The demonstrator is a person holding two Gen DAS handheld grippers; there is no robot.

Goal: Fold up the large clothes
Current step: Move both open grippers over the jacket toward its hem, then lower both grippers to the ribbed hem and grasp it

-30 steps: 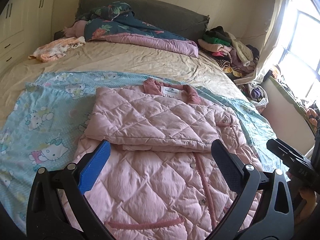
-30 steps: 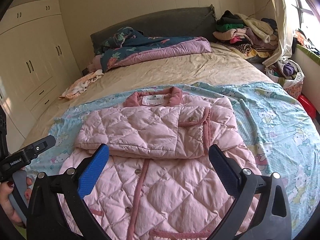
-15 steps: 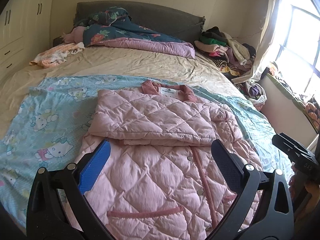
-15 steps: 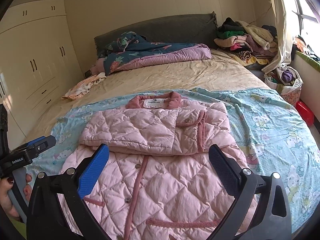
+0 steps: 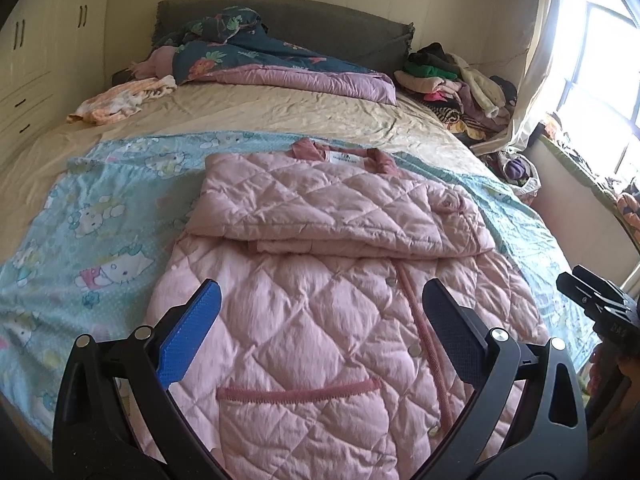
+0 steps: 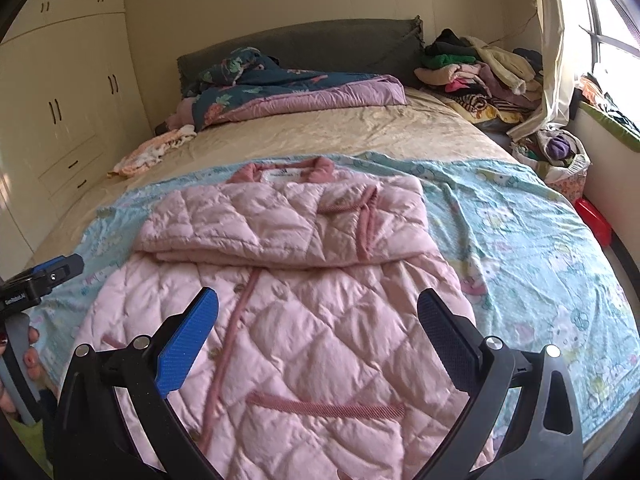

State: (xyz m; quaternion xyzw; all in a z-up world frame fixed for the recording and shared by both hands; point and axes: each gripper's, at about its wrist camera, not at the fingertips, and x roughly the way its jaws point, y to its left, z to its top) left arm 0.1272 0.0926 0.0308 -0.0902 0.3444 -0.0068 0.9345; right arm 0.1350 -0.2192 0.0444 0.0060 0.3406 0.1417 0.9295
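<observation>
On bed (image 5: 280,112): blue sheet (image 5: 100,208) under pink coat (image 5: 320,300); both grippers' fingers wide apart, empty.

Pink quilted jacket (image 5: 328,300) lies flat on the bed; sleeves folded across its chest.

I see my left gripper (image 5: 320,312) spread wide, empty, hovering over the lower half of a pink quilted jacket (image 5: 320,320). The jacket lies on a blue cartoon-print sheet (image 5: 100,248), sleeves folded across its chest. My right gripper (image 5: 600,300) shows at the right edge.
</observation>
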